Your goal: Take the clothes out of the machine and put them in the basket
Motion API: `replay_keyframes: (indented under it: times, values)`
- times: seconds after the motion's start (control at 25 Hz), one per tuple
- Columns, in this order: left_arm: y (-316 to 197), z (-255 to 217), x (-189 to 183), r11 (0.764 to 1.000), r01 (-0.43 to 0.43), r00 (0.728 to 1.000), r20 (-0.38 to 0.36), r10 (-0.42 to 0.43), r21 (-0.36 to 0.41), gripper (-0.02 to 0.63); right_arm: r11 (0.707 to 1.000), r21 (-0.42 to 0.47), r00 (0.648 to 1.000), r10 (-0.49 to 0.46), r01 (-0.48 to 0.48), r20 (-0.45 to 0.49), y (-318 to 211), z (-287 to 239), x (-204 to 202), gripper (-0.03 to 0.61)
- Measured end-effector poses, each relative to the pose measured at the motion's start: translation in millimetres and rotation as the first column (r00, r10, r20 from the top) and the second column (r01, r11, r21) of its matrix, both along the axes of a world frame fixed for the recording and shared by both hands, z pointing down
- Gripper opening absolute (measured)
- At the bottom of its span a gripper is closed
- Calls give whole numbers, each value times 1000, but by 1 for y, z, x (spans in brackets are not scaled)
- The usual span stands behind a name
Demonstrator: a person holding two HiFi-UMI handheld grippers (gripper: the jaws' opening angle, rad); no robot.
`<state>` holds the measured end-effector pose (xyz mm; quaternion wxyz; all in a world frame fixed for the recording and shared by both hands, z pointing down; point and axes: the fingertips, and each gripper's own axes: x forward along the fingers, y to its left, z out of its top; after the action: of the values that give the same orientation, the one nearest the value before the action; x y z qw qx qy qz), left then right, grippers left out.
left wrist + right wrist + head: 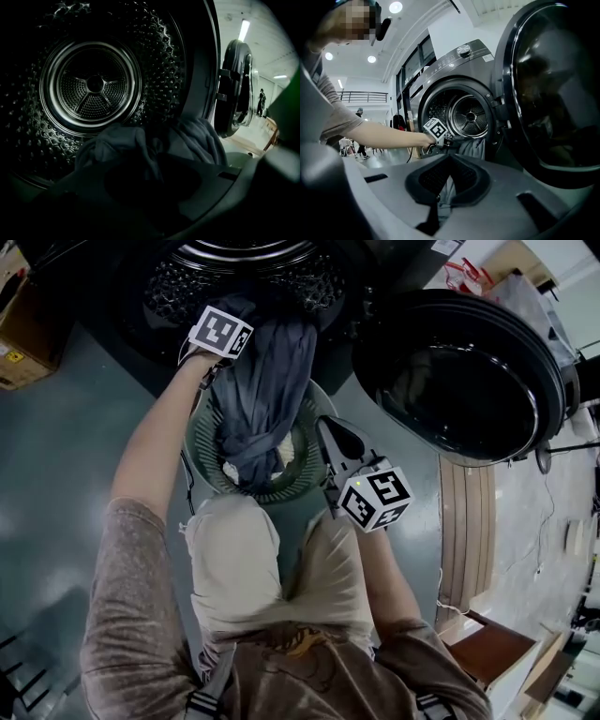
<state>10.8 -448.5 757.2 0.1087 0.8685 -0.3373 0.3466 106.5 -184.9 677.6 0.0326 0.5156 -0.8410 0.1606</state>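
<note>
A dark grey-blue garment (267, 390) hangs from the mouth of the washer drum (244, 268) down into the round green basket (314, 474) on the floor below. My left gripper (249, 309) is at the drum's lip, shut on a bunched fold of this garment (197, 136). The fold runs between its dark jaws (147, 164), with the ribbed steel drum (93, 84) behind. My right gripper (330, 432) hovers over the basket's right rim, beside the cloth, shut with nothing held. From the right gripper (450, 159) view I see the left gripper (454, 139) and the garment (472, 147) at the opening.
The round machine door (459, 371) stands swung open on the right, close to my right gripper. Some pale cloth (295, 451) lies in the basket under the garment. A cardboard box (23, 334) sits on the floor at left, wooden boards (464, 521) at right.
</note>
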Motion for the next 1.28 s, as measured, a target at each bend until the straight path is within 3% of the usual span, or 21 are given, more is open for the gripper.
replay_keyframes:
  times: [0.36,0.68,0.96,1.2,1.28]
  values:
    - [72,-23,-4,998,-67,994,-82,67,7,78,999,40,1000,4,-4,3,7,-11,10,-3]
    - [173,-48,-12,981,-191,978,-90,190,-13,78,997,70,998,-47,44,30,14,-20,-2,-3]
    - [277,-56,6,923,-359,925,-182,332,-138,81,995,85,997,-65,61,51,18,-26,-3,-3]
    - [325,-41,16,876,-438,897,-156,413,-202,93,994,88,996,-68,63,58,22,-26,-1,-3]
    - [328,-36,14,880,-436,899,-121,420,-187,123,994,89,996,-72,67,59,22,-26,-1,-3]
